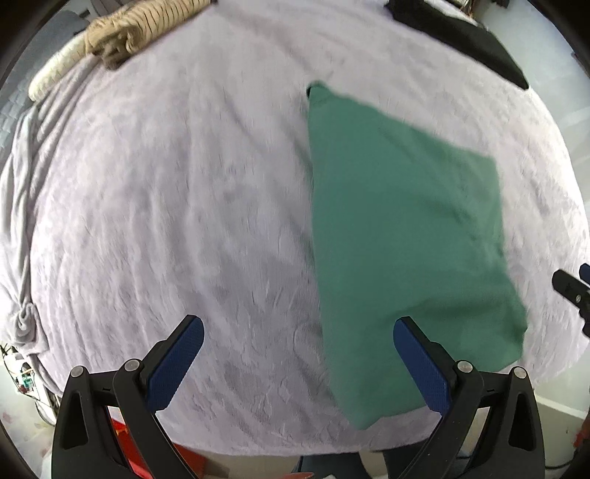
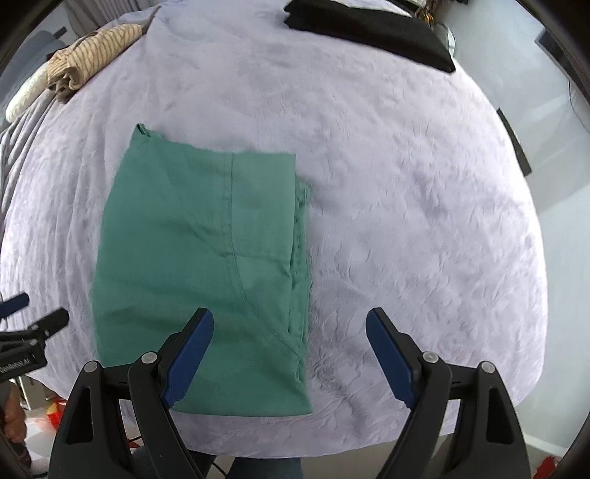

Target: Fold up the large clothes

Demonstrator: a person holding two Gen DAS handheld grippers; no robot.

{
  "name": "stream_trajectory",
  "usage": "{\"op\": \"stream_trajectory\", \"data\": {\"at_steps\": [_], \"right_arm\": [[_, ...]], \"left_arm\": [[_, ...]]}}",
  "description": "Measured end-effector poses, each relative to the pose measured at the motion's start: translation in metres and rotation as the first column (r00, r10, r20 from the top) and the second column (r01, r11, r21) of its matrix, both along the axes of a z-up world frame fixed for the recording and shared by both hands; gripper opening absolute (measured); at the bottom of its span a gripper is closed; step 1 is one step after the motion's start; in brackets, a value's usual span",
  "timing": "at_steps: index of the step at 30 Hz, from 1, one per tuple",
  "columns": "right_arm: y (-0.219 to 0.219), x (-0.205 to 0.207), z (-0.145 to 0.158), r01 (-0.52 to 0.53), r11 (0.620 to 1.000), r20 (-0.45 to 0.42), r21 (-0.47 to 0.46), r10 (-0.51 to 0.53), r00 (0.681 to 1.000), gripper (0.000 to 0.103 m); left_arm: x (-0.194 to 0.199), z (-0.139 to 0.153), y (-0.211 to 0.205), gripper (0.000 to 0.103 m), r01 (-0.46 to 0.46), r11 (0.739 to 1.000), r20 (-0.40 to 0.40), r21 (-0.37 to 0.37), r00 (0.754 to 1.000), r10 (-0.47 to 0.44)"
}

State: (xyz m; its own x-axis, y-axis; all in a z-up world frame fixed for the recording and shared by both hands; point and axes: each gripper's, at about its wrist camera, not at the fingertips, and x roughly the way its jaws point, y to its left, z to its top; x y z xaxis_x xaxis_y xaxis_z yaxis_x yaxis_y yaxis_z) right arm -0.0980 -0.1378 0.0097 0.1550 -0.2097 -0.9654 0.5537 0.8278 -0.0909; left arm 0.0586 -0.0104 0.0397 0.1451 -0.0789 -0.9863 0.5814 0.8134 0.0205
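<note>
Green garment (image 2: pixel 199 265), already folded into a tidy rectangle, lies flat on the lavender bed cover (image 2: pixel 405 221); we read its long axis as running from 12 o'clock to 6 o'clock in both wrist views, with one short edge close to the near edge of the bed. In the right wrist view the right hand-held gripper (image 2: pixel 289 355) hangs above that near end, jaws spread wide with nothing between them: its left finger overlaps the cloth, its right finger stands over bare cover, so the layered side edge of the garment falls between the two. In the left wrist view the left hand-held gripper (image 1: pixel 298 363) is likewise wide and empty, and the garment (image 1: pixel 405 239) lies toward 2 o'clock from it, with only the right finger over the cloth. We judge the right hand slightly the better centred on the cloth, though both flank the same short edge. Any next move, whether a further fold or lifting the stack away, would in our judgement start from this near edge. The cover is plush and wrinkled and spreads over the whole bed. At 10 o'clock a beige striped garment (image 2: pixel 88 55) is bundled, and at 1 o'clock a black cloth (image 2: pixel 368 29) lies flat, both well apart from the green one. Pale floor shows beyond the right side of the bed.
</note>
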Motion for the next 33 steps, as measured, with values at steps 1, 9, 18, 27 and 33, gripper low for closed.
{"op": "stream_trajectory", "data": {"at_steps": [1, 9, 18, 27, 33], "right_arm": [[0.0, 0.001, 0.005, 0.0, 1.0, 0.009, -0.01, 0.0, 1.0, 0.087], [-0.004, 0.001, 0.031, 0.071, 0.997, 0.062, 0.017, -0.072, 0.995, 0.087], [0.002, -0.006, 0.034, 0.076, 0.993, 0.144, 0.088, -0.088, 0.986, 0.088], [0.006, -0.003, 0.029, 0.064, 0.997, 0.07, 0.032, -0.066, 0.995, 0.088], [0.009, -0.002, 0.028, 0.06, 0.997, 0.059, 0.038, -0.062, 0.996, 0.088]], "left_arm": [[-0.001, 0.006, -0.002, 0.103, 0.0, 1.0, 0.019, -0.008, 1.0, 0.0], [-0.011, 0.041, -0.013, 0.103, 0.023, 0.997, 0.12, -0.077, 0.993, -0.014], [-0.017, 0.046, -0.017, 0.103, 0.013, 0.996, 0.105, -0.093, 0.994, -0.003], [-0.019, 0.043, -0.017, 0.103, 0.007, 0.997, 0.1, -0.082, 0.995, 0.001], [-0.02, 0.043, -0.019, 0.103, 0.012, 0.997, 0.107, -0.073, 0.994, -0.004]]}}
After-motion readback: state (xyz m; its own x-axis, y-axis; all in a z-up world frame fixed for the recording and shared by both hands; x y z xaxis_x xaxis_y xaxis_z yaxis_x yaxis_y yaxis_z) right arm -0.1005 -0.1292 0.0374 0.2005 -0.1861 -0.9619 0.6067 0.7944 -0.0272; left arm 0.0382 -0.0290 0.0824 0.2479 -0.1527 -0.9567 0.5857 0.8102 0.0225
